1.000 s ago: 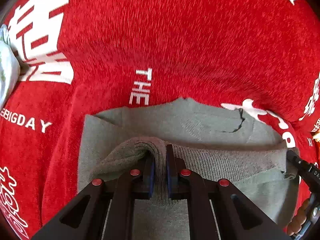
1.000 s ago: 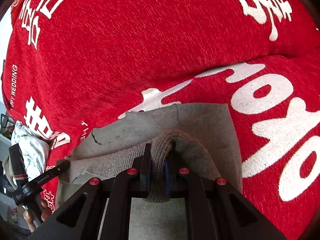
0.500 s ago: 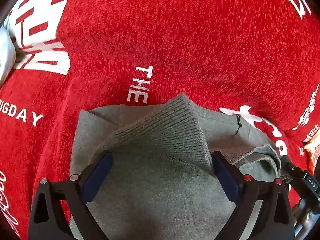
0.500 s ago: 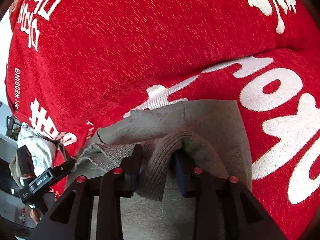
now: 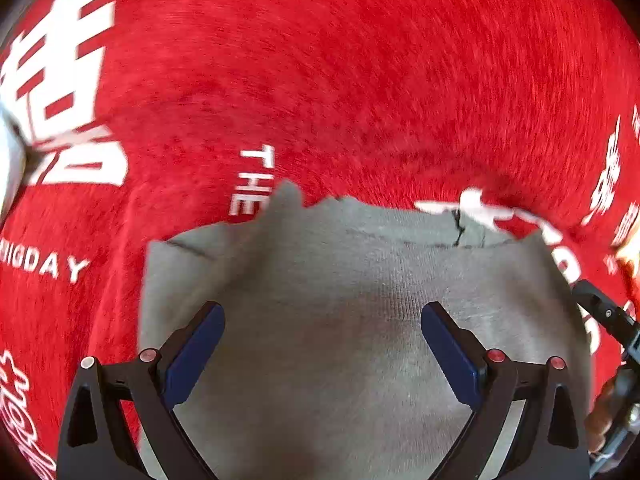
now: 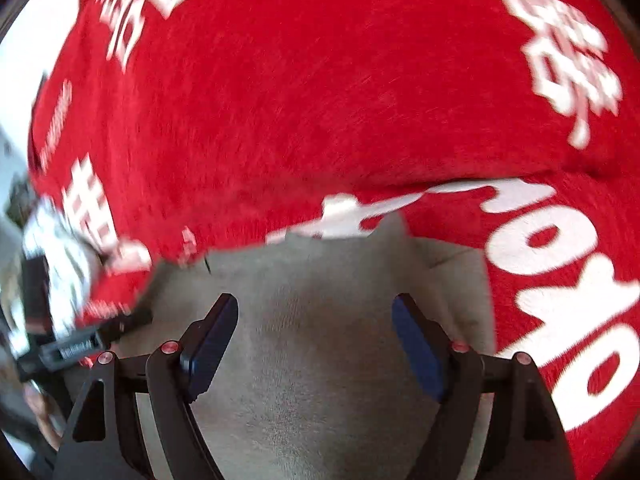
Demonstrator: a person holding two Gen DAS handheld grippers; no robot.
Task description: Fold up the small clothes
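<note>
Left tool [image 5: 322, 322]: jaws spread wide, released, above grey knit garment [image 5: 360, 360]; garment lies flat on red cloth with white lettering [image 5: 320, 80]; right tool [image 6: 316, 320]: jaws spread, released, above the same garment [image 6: 320, 380].

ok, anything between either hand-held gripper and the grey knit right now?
Nothing visible. The left hand-held gripper and the right hand-held gripper are both open, with only the grey knit showing between their fingers. It lies on the red cloth. Both views are motion-blurred, so contact is unclear.
</note>
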